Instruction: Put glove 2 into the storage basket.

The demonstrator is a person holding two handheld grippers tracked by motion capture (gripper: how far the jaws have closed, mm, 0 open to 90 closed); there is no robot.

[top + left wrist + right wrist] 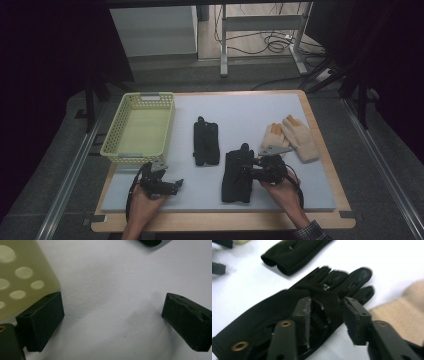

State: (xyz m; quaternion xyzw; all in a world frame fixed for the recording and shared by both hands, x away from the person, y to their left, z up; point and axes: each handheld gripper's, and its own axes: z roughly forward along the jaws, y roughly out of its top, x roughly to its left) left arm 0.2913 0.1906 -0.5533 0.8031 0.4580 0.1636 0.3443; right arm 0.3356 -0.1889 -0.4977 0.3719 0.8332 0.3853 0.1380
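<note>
A large black glove lies flat on the white mat at front centre. My right gripper hovers over its finger end, jaws apart and pads off the fabric. The right gripper view shows that glove under the open right gripper. A second black glove, folded narrow, lies at mid mat, and appears farther off as the other black glove. My left gripper rests open at front left, and in its own view the left gripper has nothing between its jaws.
A pale yellow perforated basket stands at the mat's left, and its corner sits close by my left jaw. A pair of beige gloves lies at the right, and a beige glove is beside the right jaw.
</note>
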